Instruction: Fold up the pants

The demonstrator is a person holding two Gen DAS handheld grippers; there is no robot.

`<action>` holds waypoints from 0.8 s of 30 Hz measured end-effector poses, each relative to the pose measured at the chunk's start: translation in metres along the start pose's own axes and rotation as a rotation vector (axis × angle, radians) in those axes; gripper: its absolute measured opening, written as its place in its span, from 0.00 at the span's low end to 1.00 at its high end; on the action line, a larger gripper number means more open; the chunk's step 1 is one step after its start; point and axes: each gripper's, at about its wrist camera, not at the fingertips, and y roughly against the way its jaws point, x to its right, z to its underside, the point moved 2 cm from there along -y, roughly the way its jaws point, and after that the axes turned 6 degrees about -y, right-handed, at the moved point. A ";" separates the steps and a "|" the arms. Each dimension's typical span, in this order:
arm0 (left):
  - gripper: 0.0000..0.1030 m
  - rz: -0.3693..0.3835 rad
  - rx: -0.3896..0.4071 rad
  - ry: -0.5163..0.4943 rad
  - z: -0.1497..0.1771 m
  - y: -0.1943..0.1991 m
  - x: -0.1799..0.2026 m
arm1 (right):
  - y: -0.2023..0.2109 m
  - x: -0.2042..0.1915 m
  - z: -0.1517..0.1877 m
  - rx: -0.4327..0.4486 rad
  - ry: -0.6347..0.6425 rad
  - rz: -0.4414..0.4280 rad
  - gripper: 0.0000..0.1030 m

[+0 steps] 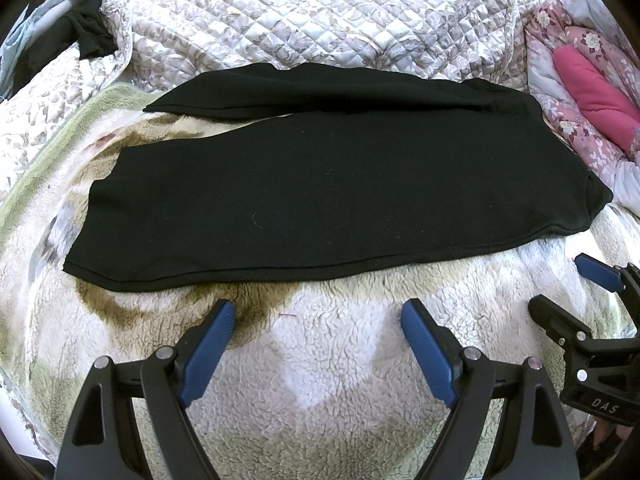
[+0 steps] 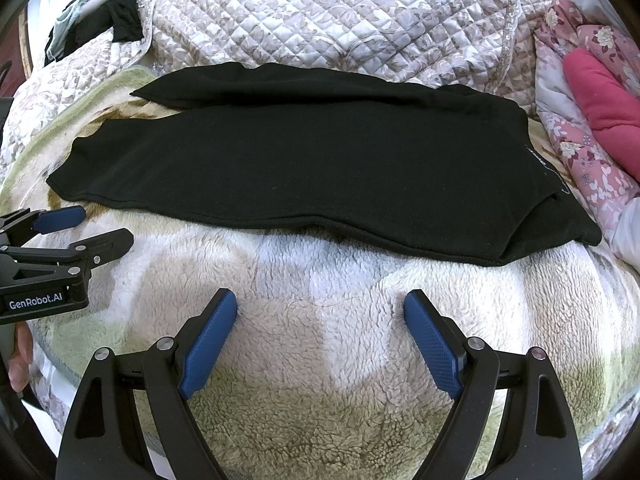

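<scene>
Black pants (image 1: 328,184) lie flat across a fluffy blanket, legs pointing left and waist at the right; they also show in the right wrist view (image 2: 320,168). One leg lies behind the other, slightly spread at the left end. My left gripper (image 1: 318,320) is open and empty, just in front of the pants' near edge. My right gripper (image 2: 320,312) is open and empty, also just short of the near edge. The right gripper shows at the right edge of the left view (image 1: 568,284), and the left gripper at the left edge of the right view (image 2: 100,224).
A fluffy cream and green blanket (image 1: 320,380) covers the bed under the pants. A quilted floral bedspread (image 1: 320,12) rises behind. A pink floral quilt with a pink cushion (image 1: 592,92) lies at the right. Dark clothes (image 1: 88,32) hang at the far left.
</scene>
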 end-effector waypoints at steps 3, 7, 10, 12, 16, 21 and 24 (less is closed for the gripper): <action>0.85 0.002 0.001 0.000 0.000 0.000 0.000 | 0.000 0.000 0.000 0.000 0.001 0.000 0.83; 0.85 0.000 0.001 -0.001 0.000 0.000 0.000 | 0.000 0.000 0.000 0.001 0.000 0.000 0.83; 0.85 0.000 0.006 -0.003 0.002 -0.001 -0.002 | 0.000 0.000 0.001 0.001 0.001 0.000 0.83; 0.85 -0.001 0.009 -0.003 0.003 -0.002 -0.004 | 0.000 0.000 0.000 0.001 -0.001 -0.001 0.83; 0.86 -0.003 0.013 -0.005 0.005 -0.001 -0.004 | 0.000 0.000 0.001 0.001 -0.002 -0.001 0.83; 0.86 -0.001 0.012 -0.005 0.005 0.001 -0.004 | 0.001 0.000 -0.001 0.001 -0.004 -0.009 0.83; 0.86 -0.002 0.014 -0.009 0.005 0.002 -0.004 | 0.002 0.001 -0.001 0.005 -0.004 -0.016 0.83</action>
